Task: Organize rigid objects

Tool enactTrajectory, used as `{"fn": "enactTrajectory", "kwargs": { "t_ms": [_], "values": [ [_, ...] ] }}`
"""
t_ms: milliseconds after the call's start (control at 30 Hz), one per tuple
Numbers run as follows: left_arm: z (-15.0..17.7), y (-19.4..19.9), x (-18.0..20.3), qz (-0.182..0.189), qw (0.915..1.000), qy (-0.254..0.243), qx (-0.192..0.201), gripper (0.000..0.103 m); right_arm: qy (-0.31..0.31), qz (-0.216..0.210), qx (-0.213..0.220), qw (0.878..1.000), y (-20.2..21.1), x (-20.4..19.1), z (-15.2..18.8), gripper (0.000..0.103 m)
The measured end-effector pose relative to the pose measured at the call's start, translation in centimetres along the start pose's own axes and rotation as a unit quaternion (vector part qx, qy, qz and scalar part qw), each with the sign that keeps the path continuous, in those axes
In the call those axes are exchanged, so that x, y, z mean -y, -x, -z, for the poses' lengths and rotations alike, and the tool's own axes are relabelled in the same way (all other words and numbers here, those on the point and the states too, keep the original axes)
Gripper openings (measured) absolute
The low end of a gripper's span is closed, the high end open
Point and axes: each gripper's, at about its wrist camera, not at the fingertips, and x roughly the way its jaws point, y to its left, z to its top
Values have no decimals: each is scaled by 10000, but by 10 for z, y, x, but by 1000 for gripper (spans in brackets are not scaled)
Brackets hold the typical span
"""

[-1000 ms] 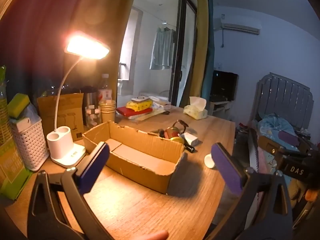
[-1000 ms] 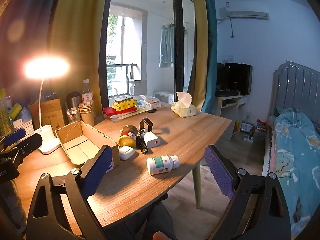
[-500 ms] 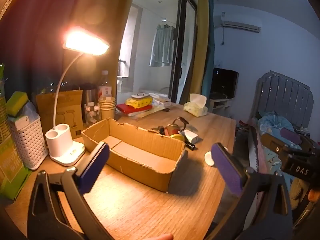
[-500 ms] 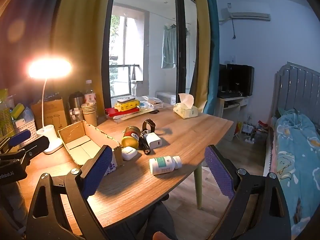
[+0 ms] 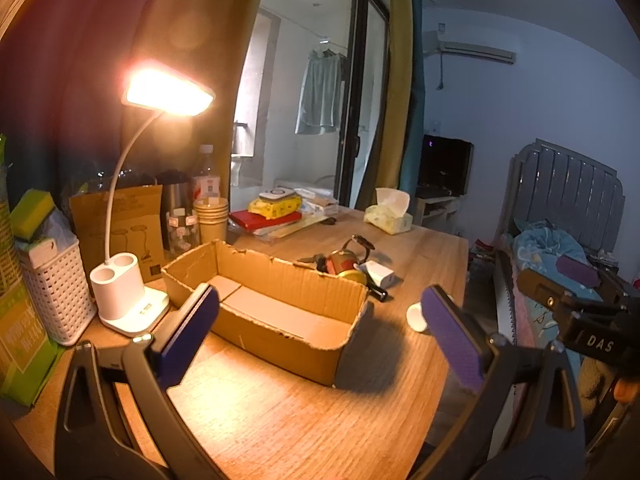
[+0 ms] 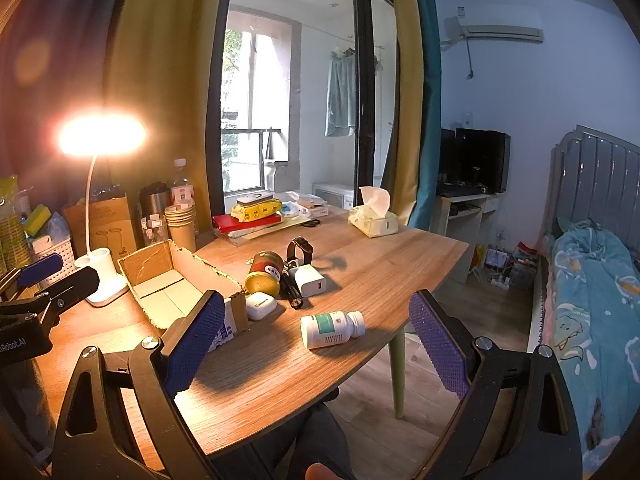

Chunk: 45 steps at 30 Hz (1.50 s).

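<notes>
We are holding both claws spread wide and empty above the near edge of the surface (image 6: 256, 384). The right claw (image 6: 316, 344) is gaping with nothing between its blue pads, and the left claw (image 5: 320, 332) is likewise released, its pads framing the cardboard box (image 5: 276, 312).

Compared with a second ago, we are sitting a little closer to the things. In the right wrist view the pill bottle (image 6: 333, 329) is lying on its side slightly higher and nearer the middle between the right claw's pads than it was, so we are easing in toward it. In the left wrist view the box is barely shifting, so the left claw is mostly hovering in place. Nothing on the surface is moving yet; the box is still bare inside.

That, we judge, is putting us at the very start: the approach to the first pick, with the bottle the likeliest target because it is nearest and apart from the rest.

Just beyond it, the white earbud case (image 6: 261, 306) is resting against the box's torn end. Behind that, the yellow-lidded jar (image 6: 265, 271), the white charger (image 6: 309, 282), a dark flashlight (image 6: 291, 294) and a watch (image 6: 300, 249) are huddling together, touching or nearly so. Farther back, the lit desk lamp (image 5: 132, 280) is standing left of the box.
</notes>
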Motion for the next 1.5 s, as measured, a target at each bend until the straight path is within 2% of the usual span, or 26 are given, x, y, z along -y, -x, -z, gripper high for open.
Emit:
{"fn": "enactTrajectory", "kwargs": {
  "t_ms": [267,1500],
  "values": [
    [3,0,2,100,9999,-48,17,101,-1,-1,-1,10000,0,0,0,95],
    [1,4,-3,-13,9999,16,105,101,12,-2,-28,10000,1,0,0,95]
  ]
}}
